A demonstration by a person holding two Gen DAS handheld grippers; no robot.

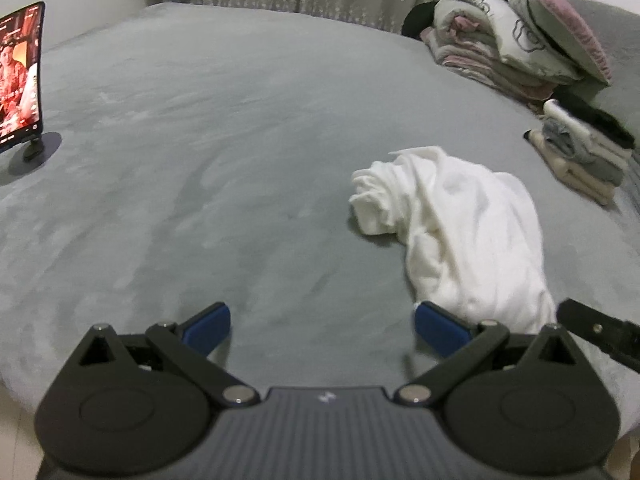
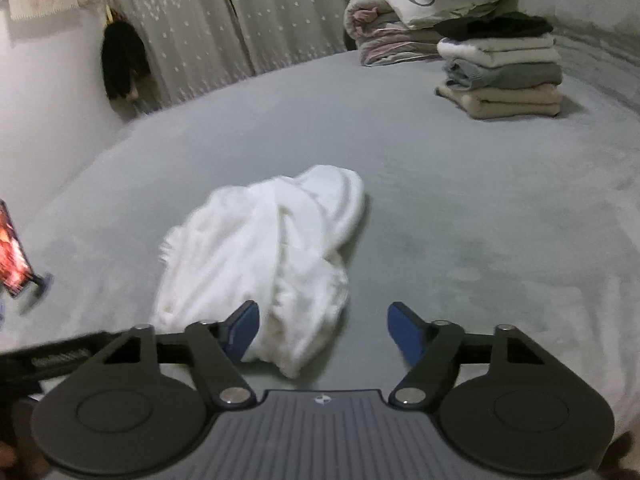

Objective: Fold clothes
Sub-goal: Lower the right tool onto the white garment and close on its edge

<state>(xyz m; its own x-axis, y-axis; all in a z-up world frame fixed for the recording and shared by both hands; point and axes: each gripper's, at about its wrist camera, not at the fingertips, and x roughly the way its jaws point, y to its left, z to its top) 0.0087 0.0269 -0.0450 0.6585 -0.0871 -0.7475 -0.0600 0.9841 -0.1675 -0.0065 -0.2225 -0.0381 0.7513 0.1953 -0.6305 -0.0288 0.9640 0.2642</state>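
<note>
A wide bed (image 1: 200, 128) under a smooth grey-green cover filled almost the whole room from where I stood, and pale curtains (image 2: 240, 20) dotted with small stars hung behind it. No basket or bin was in sight, so everything lay straight on the cover.

At the far corner sat a heap of folded bedding (image 1: 500, 40), quilts in grey and pink with a patterned pillow and a mauve-edged cushion tilted on top. Just in front of it stood a neat stack of folded clothes (image 2: 504, 72): beige at the bottom, grey and cream above, something black on top.

The white garment (image 2: 264, 256) lay crumpled and unfolded near the front edge of the bed, well apart from the stack, one end bunched into a twisted roll.

The left gripper (image 1: 322, 326) hovered low over bare cover with its blue-padded fingers (image 1: 208, 326) spread wide and empty; its right pad sat just beside the near end of the garment. The right gripper (image 2: 322, 332) was likewise spread, holding nothing, the garment's near end lying between its pads and closest to the left one.

Off to the left a lit screen (image 1: 20, 76) stood on a small round stand. A dark item (image 2: 122, 64) hung against the wall by the curtains.
</note>
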